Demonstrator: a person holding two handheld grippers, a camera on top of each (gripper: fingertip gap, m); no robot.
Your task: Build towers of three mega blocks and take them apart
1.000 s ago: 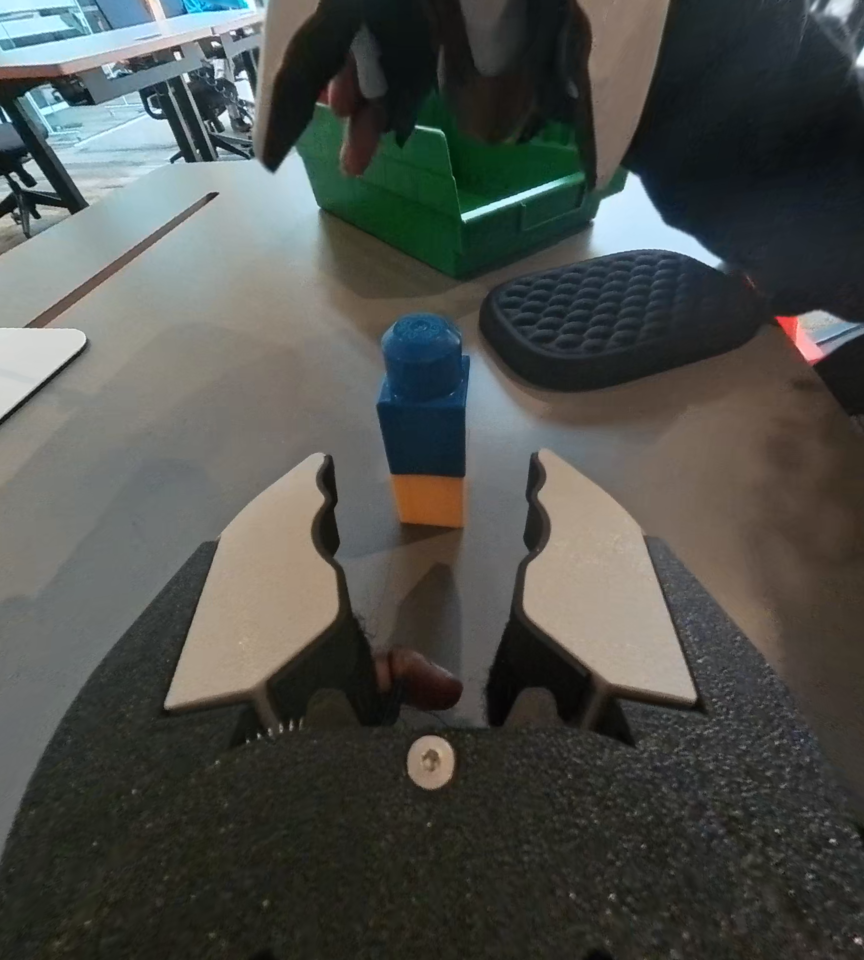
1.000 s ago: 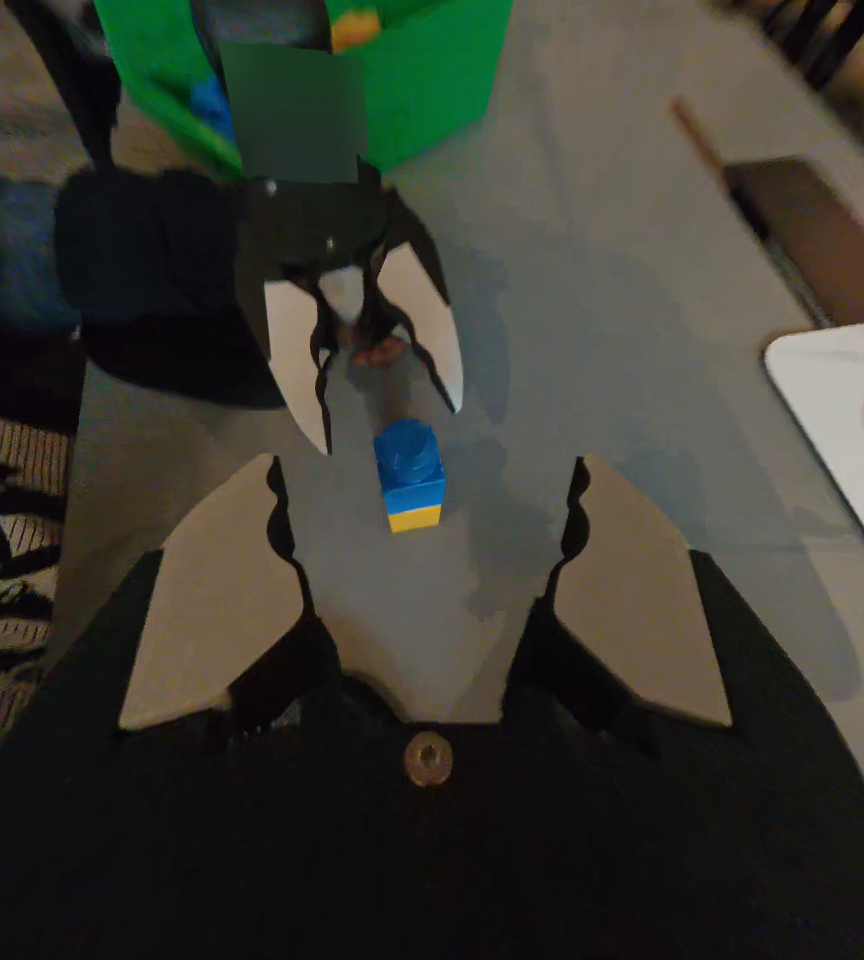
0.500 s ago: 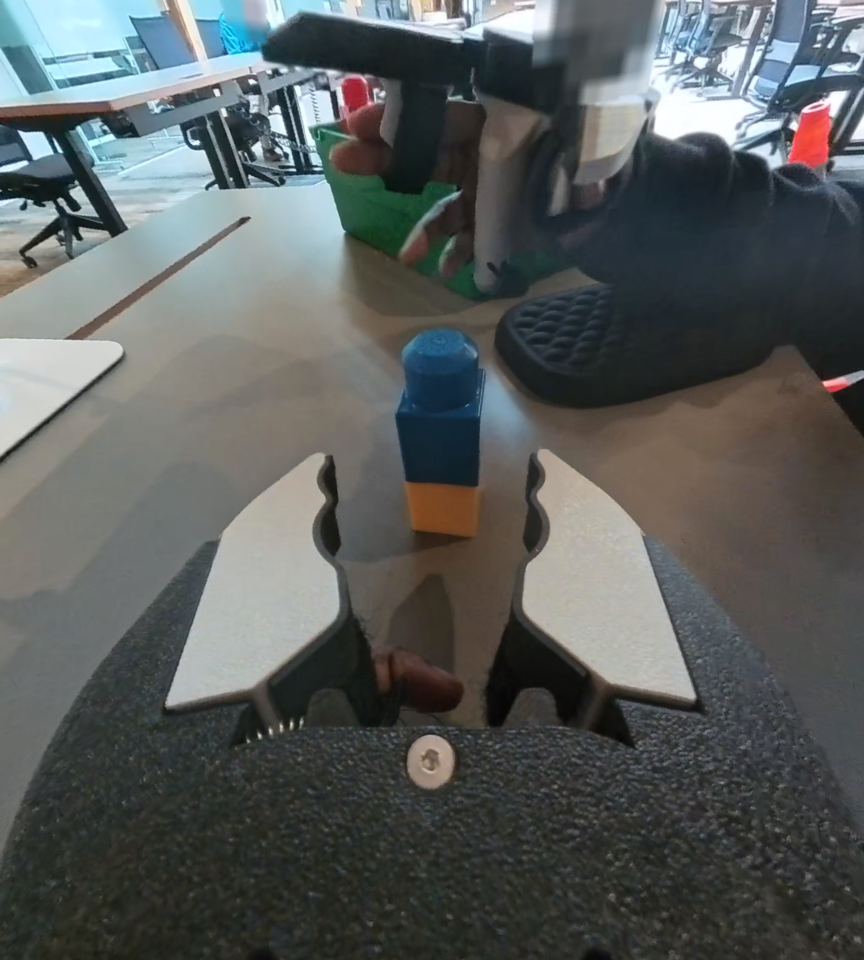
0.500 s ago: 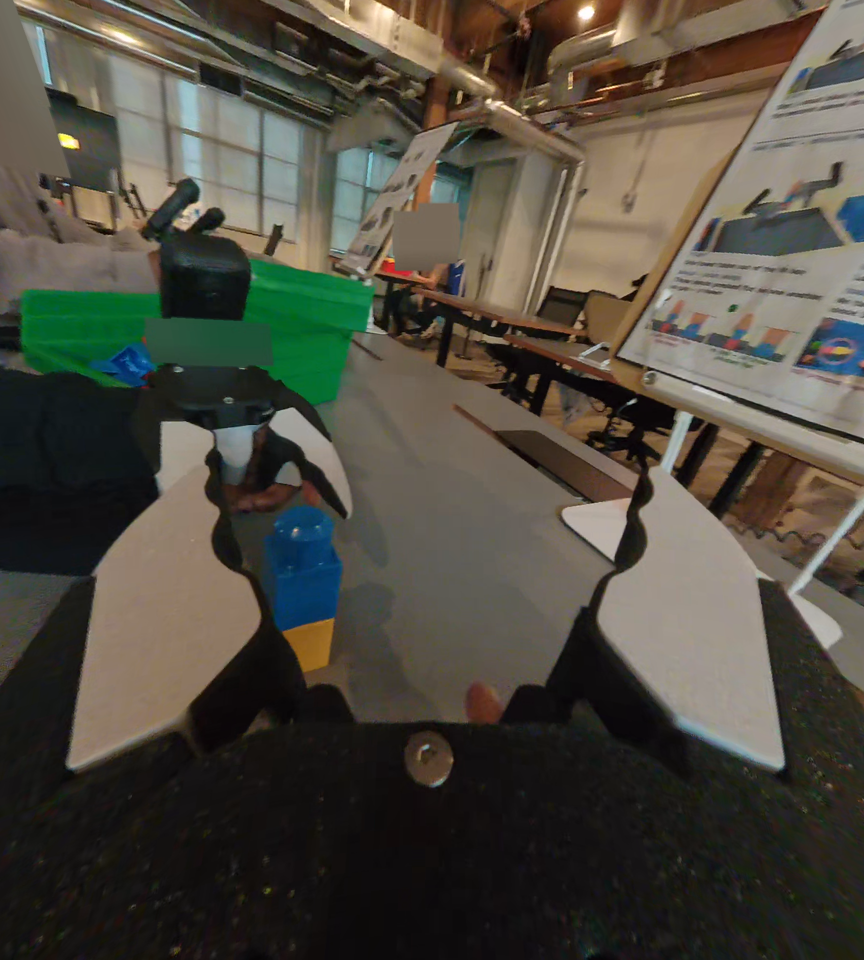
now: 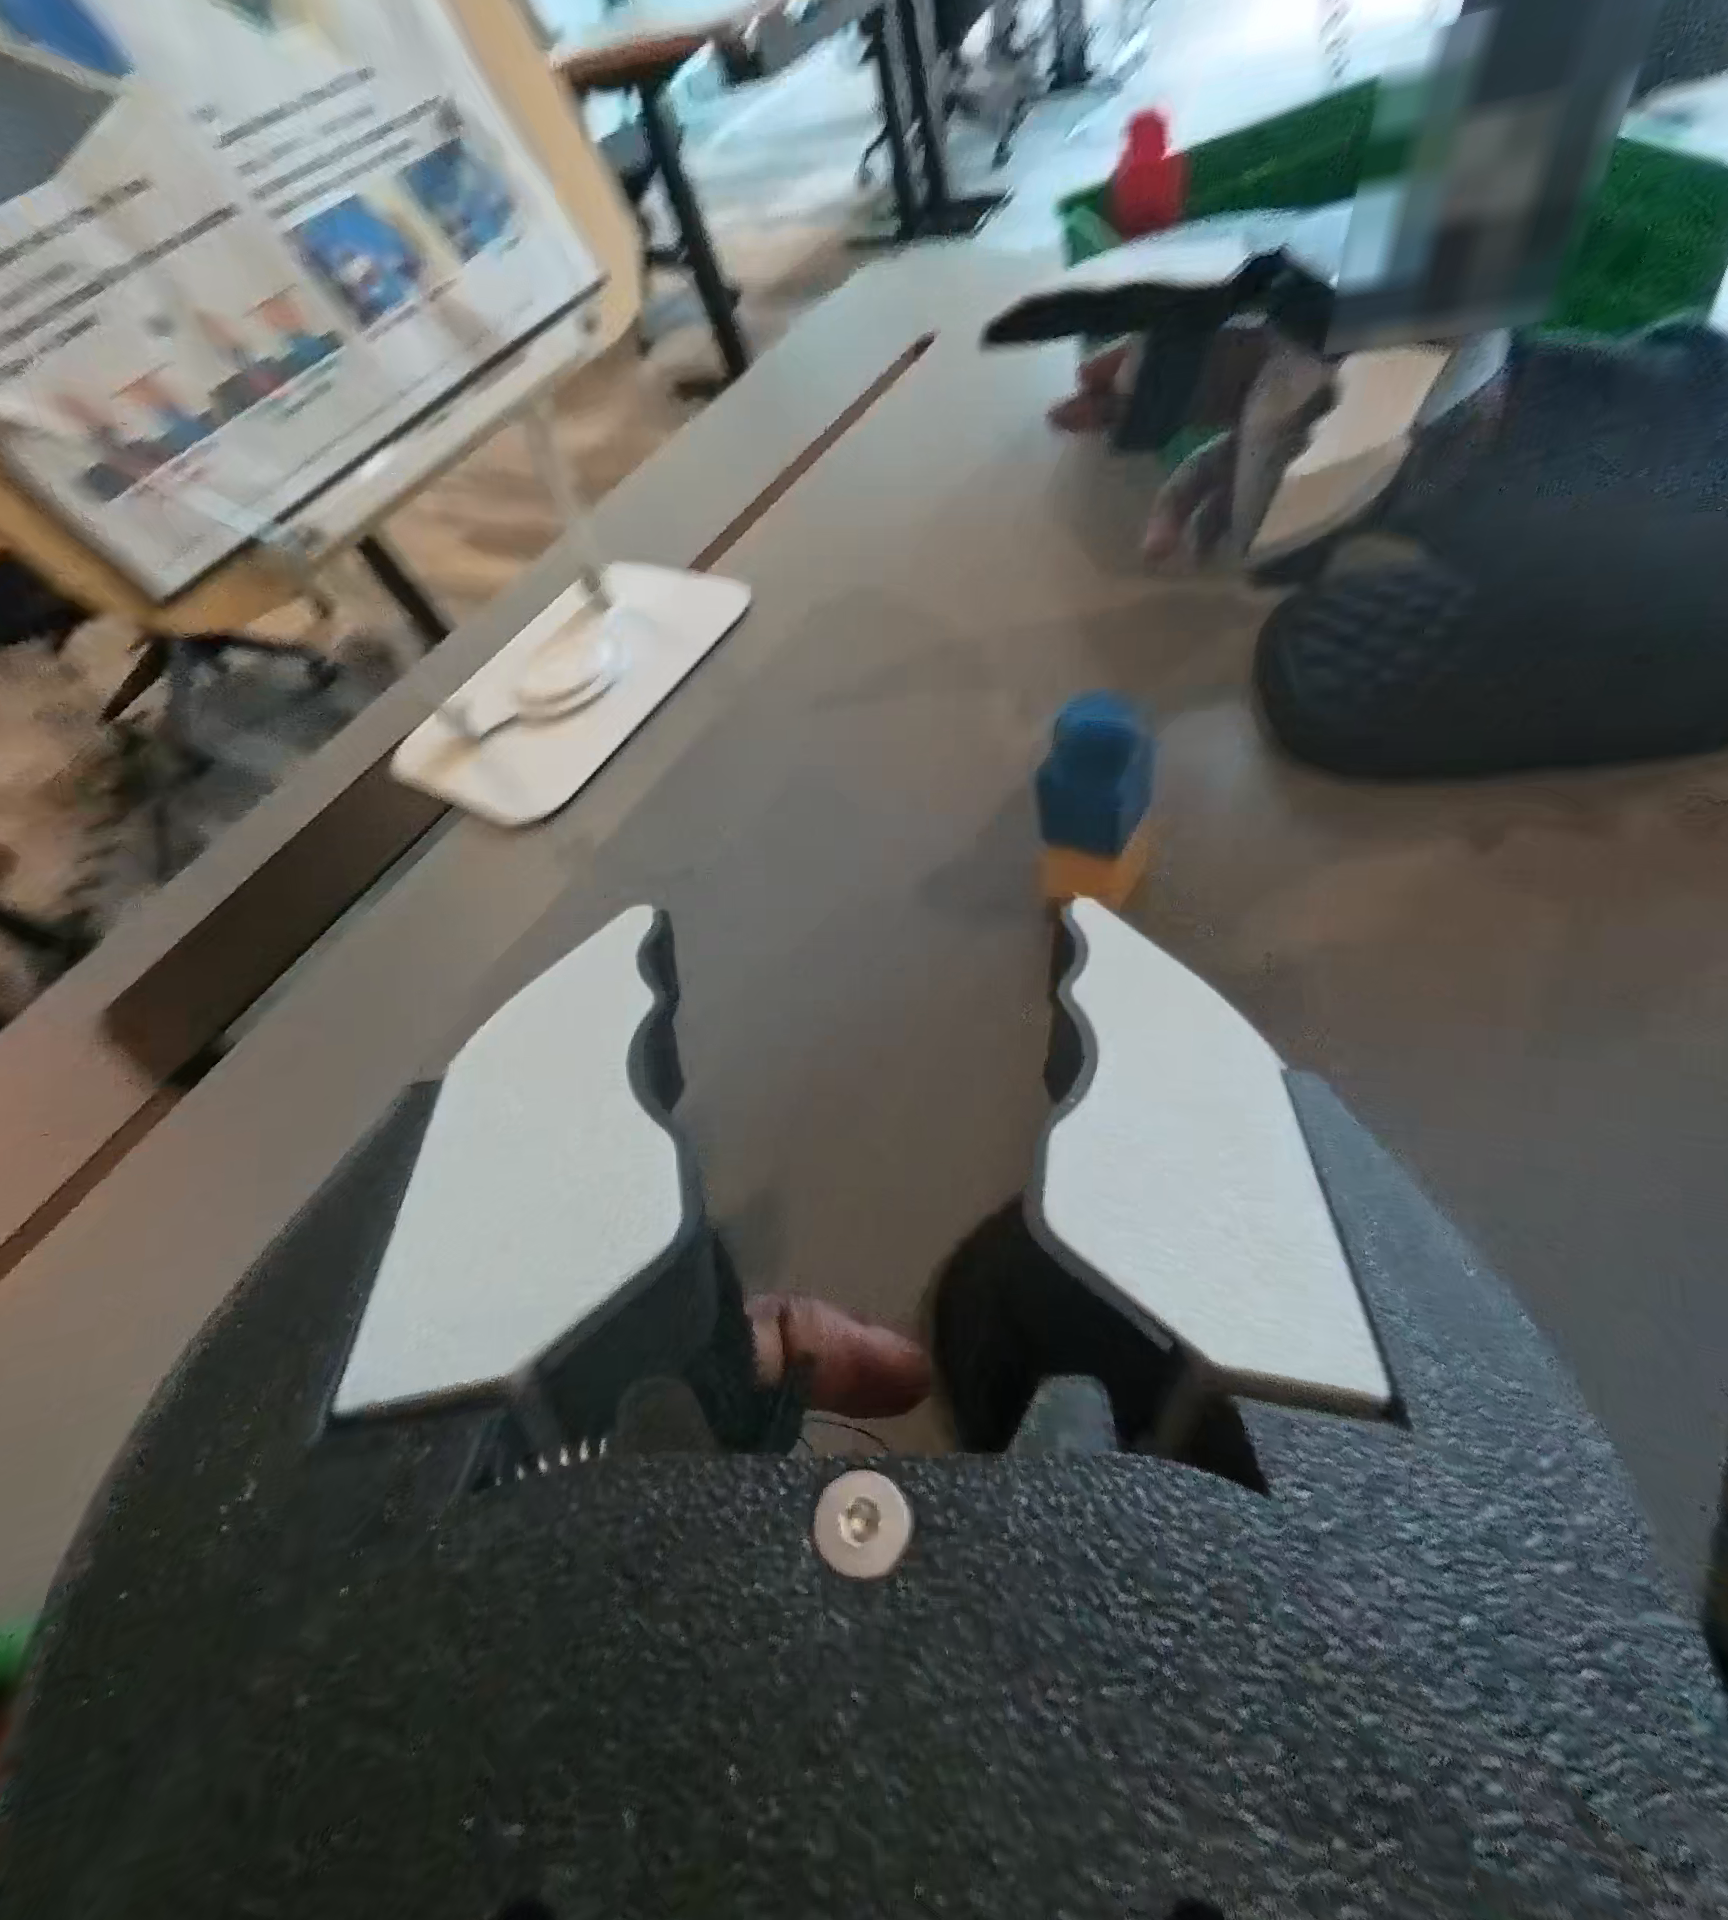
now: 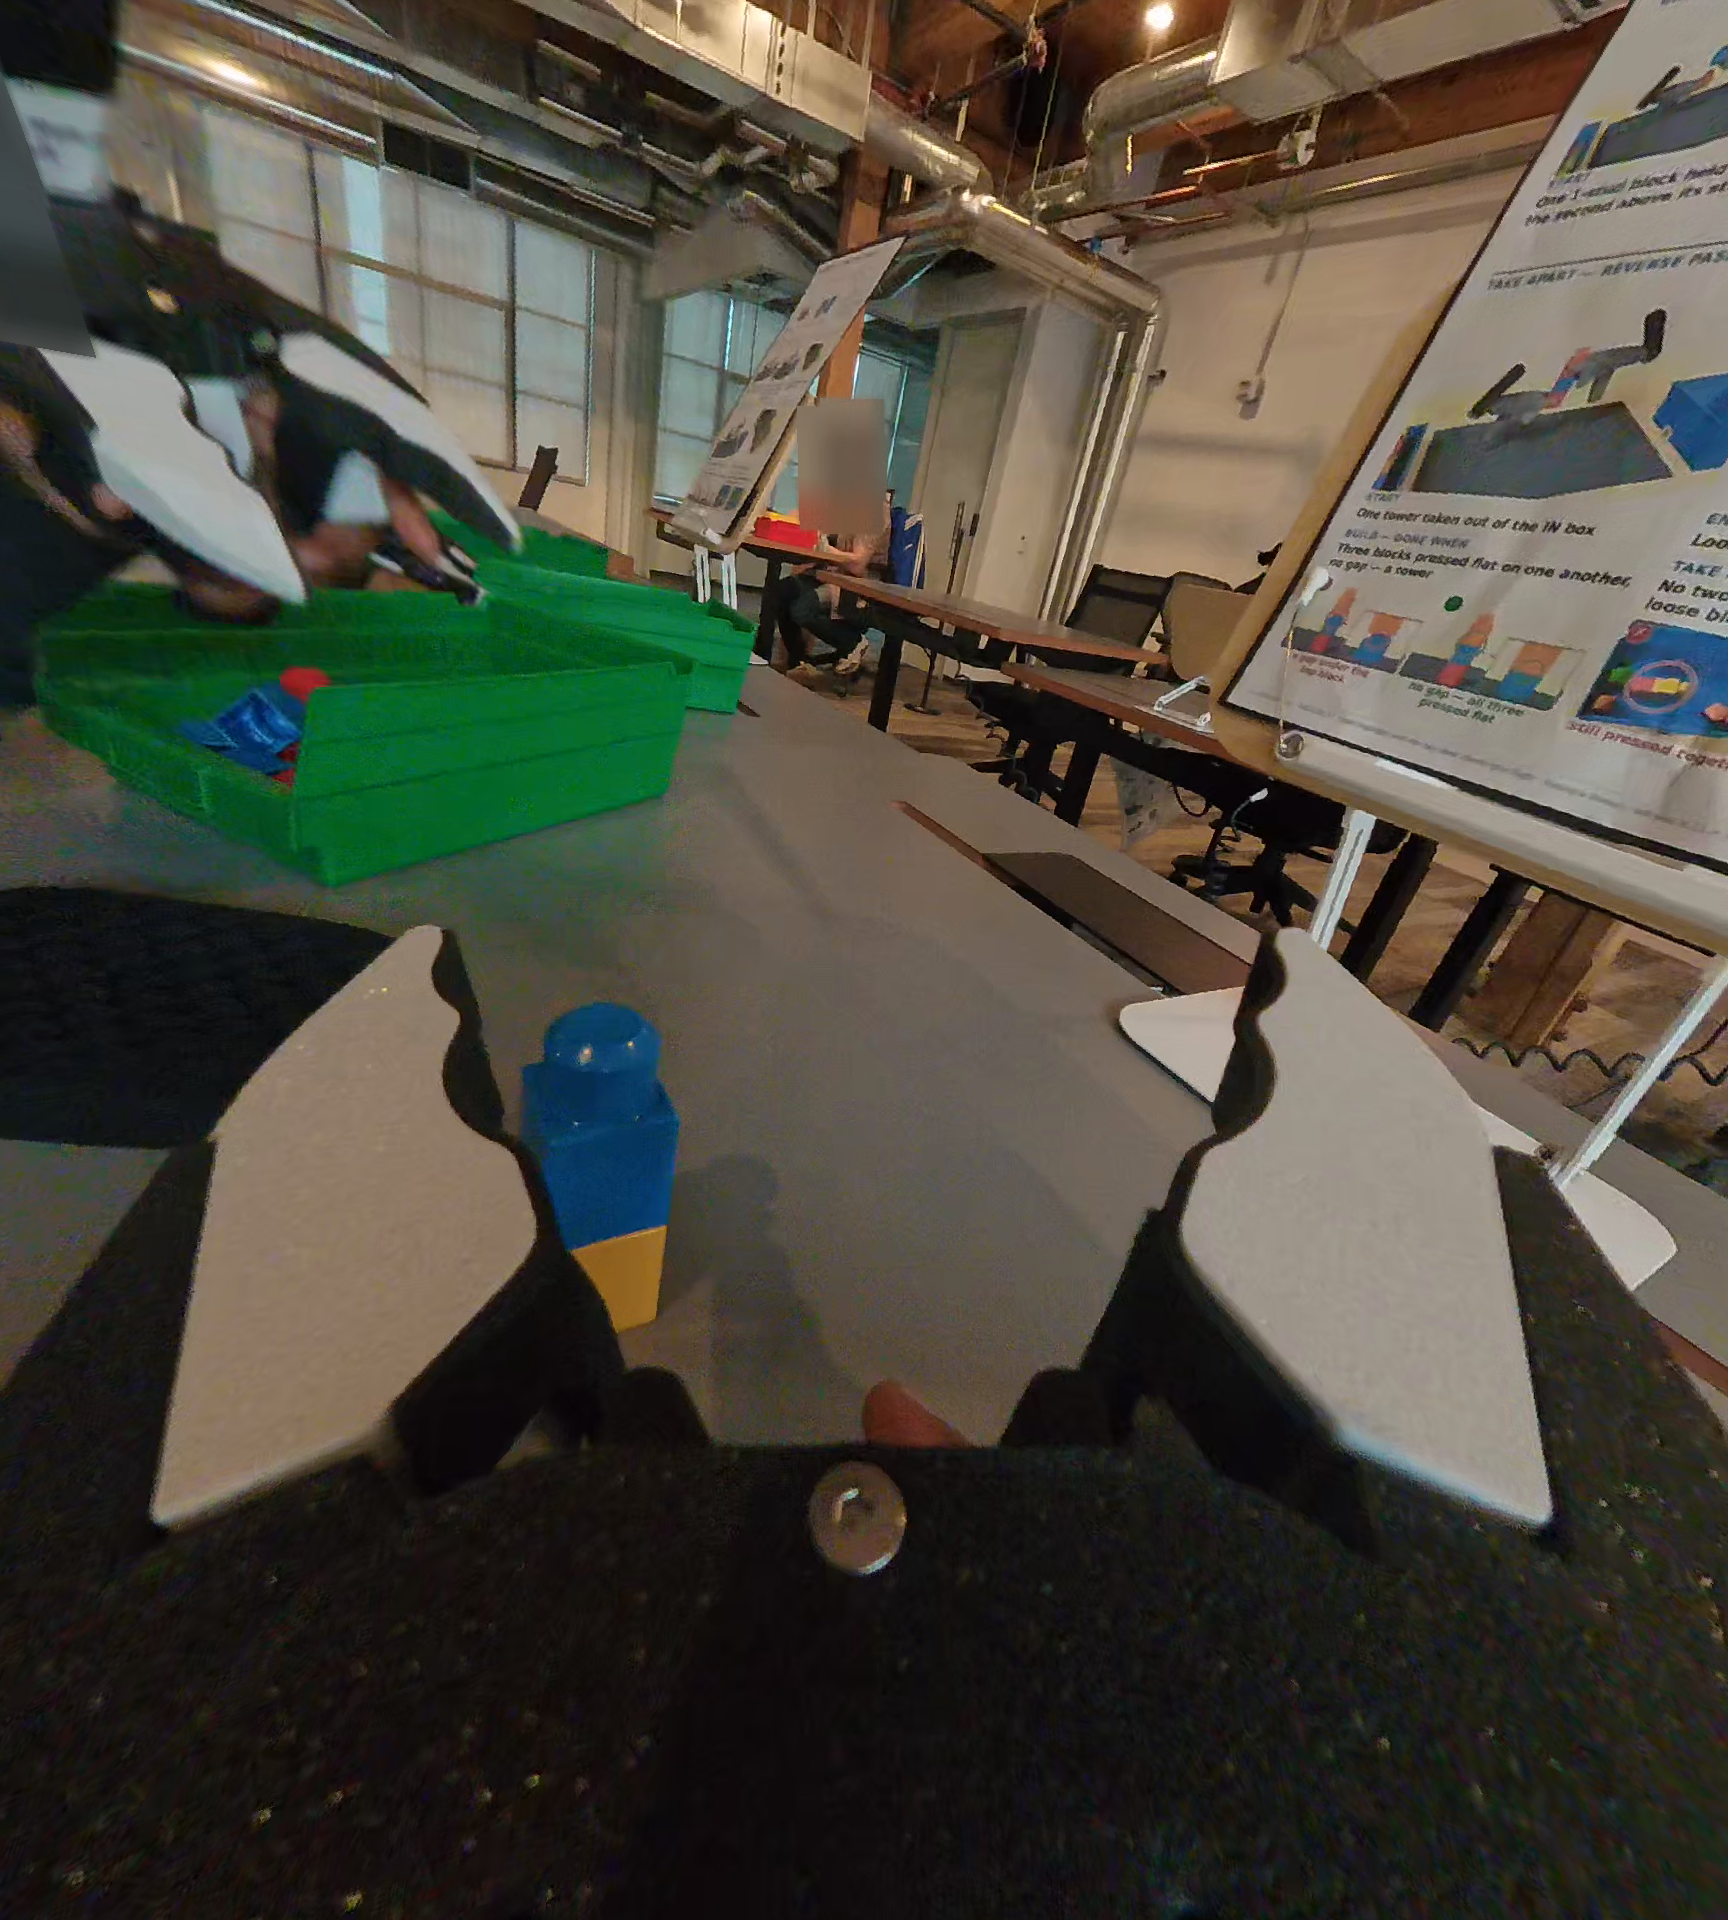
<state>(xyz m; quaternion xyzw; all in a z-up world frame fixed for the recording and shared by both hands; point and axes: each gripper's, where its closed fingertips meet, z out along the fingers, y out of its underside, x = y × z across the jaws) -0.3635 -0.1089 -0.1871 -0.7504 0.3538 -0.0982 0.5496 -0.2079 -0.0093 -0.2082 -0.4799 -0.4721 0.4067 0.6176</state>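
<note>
A two-block stack stands upright on the grey table (image 6: 839, 935): a blue block (image 6: 600, 1132) pressed on a yellow block (image 6: 621, 1273). My right gripper (image 6: 855, 945) is open, low on the table, with the stack between its fingers, close to the left finger and not gripped. My left gripper (image 5: 860, 925) is open and empty; the stack (image 5: 1094, 800) stands ahead to its right, past the right fingertip. In the right wrist view the left gripper (image 6: 392, 566) hangs over a green bin (image 6: 486, 769). The right gripper (image 5: 1182, 416) shows blurred beyond the stack.
The green bin holds loose blue and red blocks (image 6: 257, 717); a second green bin (image 6: 652, 623) stands behind it. A black padded rest (image 6: 91, 1008) lies left of the stack. A poster board (image 6: 1566, 468) on a white stand base (image 6: 1182, 1029) stands at the right.
My left gripper has pulled back from the stack and swung away toward the green bin. My right gripper has come down and settled with the stack between its open fingers.
</note>
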